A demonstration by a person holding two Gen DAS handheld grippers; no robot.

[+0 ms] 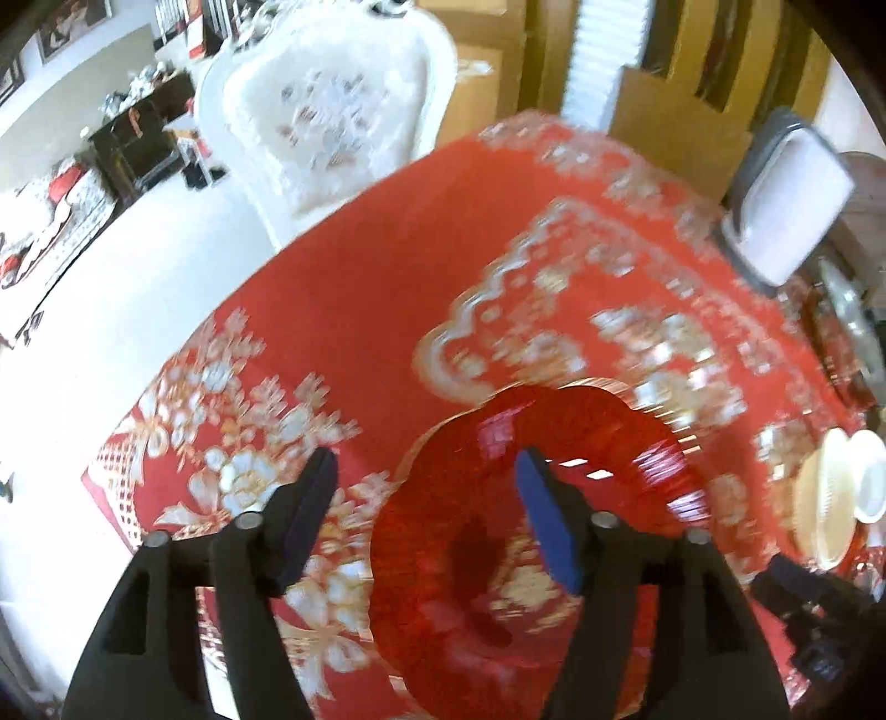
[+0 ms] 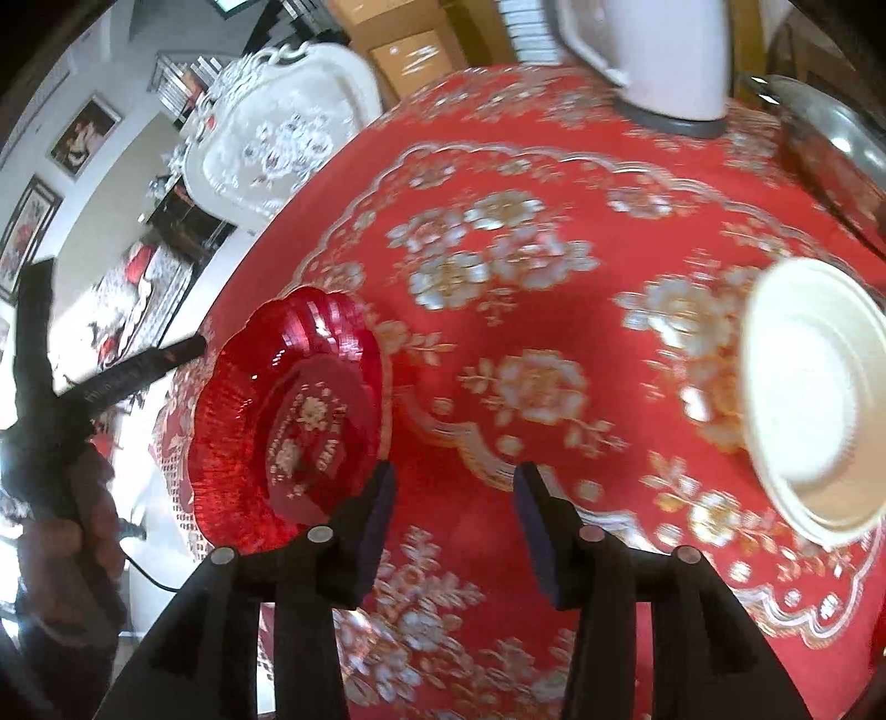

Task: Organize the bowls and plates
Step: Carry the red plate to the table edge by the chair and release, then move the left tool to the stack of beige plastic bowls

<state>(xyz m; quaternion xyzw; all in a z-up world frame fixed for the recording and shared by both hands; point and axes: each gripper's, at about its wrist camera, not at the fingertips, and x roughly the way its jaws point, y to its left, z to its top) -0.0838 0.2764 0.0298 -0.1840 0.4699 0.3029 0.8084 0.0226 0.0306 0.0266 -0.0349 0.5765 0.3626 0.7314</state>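
Left gripper [image 1: 426, 515]: jaws spread, empty, above the red glass plate [image 1: 531, 531] at the desk [image 1: 360, 288] near edge. Right gripper [image 2: 454, 531]: jaws spread, empty; red plate at 10 o'clock, cream plate [image 2: 814, 399] at 2 o'clock, white container [image 2: 659, 55] at 12 o'clock, far.

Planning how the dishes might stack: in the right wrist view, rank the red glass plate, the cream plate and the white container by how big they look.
1. red glass plate
2. cream plate, cut off at the frame edge, so nearly equal
3. white container, farther away and cropped, so unsure
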